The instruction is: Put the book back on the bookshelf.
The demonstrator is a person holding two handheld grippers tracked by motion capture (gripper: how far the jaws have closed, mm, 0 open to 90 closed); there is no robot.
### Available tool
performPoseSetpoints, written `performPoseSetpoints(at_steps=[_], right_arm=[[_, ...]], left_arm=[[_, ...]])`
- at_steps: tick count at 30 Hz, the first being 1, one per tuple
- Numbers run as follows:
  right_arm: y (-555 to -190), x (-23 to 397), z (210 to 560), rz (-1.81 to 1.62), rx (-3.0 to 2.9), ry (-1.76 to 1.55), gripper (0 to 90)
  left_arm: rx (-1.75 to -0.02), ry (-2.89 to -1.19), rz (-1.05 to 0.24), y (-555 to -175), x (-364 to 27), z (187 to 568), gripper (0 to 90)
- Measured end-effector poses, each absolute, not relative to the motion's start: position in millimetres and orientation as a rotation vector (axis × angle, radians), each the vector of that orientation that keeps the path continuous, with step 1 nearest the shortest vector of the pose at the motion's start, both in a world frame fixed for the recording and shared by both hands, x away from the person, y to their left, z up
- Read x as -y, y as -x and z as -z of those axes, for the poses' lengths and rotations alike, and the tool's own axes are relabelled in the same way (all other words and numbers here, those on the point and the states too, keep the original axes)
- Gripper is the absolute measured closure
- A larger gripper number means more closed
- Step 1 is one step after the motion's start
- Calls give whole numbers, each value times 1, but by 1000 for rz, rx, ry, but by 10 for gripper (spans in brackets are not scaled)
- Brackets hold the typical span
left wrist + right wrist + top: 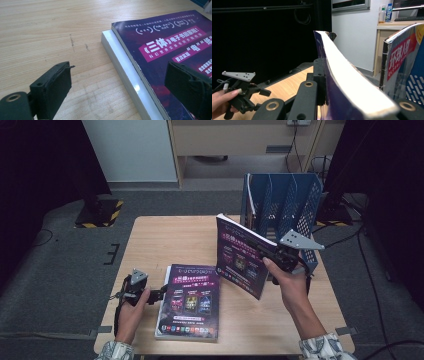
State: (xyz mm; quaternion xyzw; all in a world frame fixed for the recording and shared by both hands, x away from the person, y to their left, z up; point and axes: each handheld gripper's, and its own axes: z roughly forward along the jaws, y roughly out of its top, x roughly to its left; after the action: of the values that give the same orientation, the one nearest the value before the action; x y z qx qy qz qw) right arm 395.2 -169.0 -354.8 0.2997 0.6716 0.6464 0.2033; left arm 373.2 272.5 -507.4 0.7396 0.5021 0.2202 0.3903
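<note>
While two purple books [189,302] show, right tool [274,256] clamps one [240,257], left tool [157,294] gaping.

The lifted book [240,257] is hiding the right hand-held gripper's [274,256] jaw tips; the blue rack [285,205] is concealing the worktop's [165,240] far right corner

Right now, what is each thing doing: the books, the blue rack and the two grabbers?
Right gripper: shut on the lifted book.
Lifted book: off the table, tilted, closed.
Left gripper: open, beside the flat book.
Flat book: lying closed on the table.
Blue rack: upright, a magazine in it.
</note>
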Motion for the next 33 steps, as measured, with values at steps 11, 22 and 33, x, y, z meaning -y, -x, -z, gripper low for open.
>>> performPoseSetpoints(at_steps=[11,22,33], right_arm=[[-387,181,357,-1798,-1875,-827,825],[-377,195,358,-1802,-1868,-823,825],[-371,212,360,-1794,-1859,-826,825]], left_arm=[[-1280,-1875,-556,-373,-273,507,66],[-1284,-1879,-556,-373,-273,507,68],[-1284,-1883,-561,-373,-273,508,68]])
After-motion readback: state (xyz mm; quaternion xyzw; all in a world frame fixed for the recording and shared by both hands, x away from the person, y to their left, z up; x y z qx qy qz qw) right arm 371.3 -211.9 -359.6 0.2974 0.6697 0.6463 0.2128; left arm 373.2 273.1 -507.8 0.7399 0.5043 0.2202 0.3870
